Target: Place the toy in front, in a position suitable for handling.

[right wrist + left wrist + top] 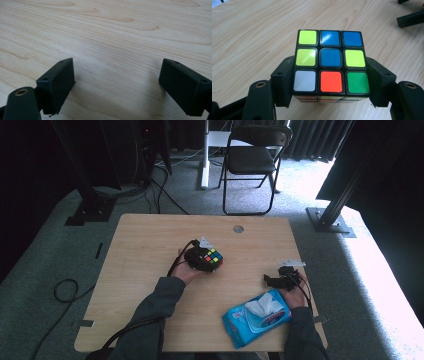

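A wooden table (150, 270) seen from above, with a person's forearms entering from the bottom edge. Near the centre of the frame, the left gripper (210, 262) clamps a scrambled puzzle cube (212, 257); in the left gripper view the jaws press both sides of the cube (331, 65), whose top face shows yellow, blue, white, orange and green squares. At lower right, the right gripper (272, 281) rests with jaws spread wide and empty, just above a blue pack of wet wipes (257, 317).

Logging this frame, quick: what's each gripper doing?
Left gripper: shut on the puzzle cube.
Right gripper: open, nothing between its jaws.
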A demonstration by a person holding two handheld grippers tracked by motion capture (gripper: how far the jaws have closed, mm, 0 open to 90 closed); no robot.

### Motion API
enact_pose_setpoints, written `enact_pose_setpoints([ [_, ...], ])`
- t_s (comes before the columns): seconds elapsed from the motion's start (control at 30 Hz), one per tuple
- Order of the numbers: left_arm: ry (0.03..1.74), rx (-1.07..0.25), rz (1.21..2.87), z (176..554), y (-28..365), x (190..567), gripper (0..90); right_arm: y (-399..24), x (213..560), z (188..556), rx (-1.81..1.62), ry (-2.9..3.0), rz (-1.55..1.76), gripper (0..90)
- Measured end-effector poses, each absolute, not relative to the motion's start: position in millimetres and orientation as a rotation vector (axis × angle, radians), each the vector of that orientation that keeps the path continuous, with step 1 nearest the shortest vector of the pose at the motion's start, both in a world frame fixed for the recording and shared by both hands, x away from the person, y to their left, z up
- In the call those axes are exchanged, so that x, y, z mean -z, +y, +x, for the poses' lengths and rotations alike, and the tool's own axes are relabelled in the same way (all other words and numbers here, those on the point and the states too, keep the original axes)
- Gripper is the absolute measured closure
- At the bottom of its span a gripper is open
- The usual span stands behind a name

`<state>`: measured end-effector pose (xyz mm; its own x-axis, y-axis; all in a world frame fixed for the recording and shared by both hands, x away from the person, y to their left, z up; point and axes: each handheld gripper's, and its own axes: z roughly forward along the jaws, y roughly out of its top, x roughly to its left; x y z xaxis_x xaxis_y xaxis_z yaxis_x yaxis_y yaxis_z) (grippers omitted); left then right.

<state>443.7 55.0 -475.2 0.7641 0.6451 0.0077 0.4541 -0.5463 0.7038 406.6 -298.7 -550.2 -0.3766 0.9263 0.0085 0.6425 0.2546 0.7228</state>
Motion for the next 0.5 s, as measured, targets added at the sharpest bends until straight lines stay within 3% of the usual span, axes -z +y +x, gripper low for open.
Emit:
enact_pose_setpoints([
  [0.5,0.818,-0.361,2.268,435,74,478,34.1,-299,550,407,-0.91,2.112,1.426,12.9],
])
